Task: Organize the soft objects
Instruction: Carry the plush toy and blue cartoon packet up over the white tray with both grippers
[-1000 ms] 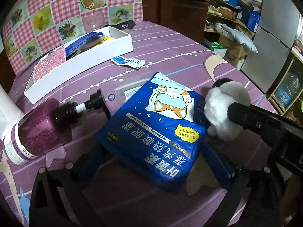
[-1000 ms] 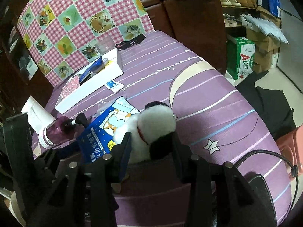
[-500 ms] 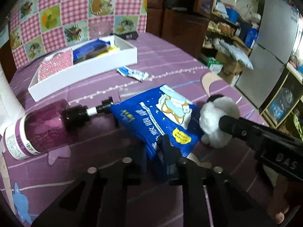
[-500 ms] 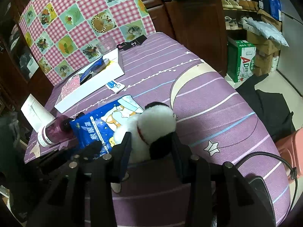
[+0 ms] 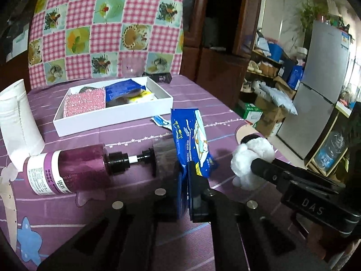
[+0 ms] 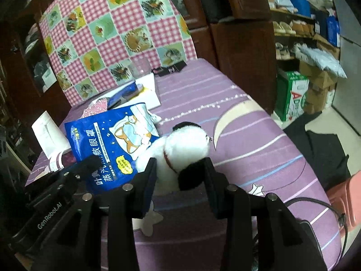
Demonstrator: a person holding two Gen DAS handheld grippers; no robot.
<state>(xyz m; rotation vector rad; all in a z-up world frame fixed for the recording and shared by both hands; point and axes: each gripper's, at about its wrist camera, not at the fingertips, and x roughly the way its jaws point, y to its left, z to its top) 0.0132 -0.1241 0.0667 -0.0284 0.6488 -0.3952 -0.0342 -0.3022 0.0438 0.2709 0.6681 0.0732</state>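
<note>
The glossy blue foil pouch printed with a sleeping corgi and white Chinese lettering stands on edge, clear of the purple striped worktop, pinched by its lower end in the left hand-held gripper, whose jaws are narrowed onto it. Just beside it, the fluffy white-and-black plush toy with a red collar sits between the fingers of the right hand-held gripper, which press its sides. The toy's underside is hidden, and the pouch partly masks the lying purple pump bottle.
</note>
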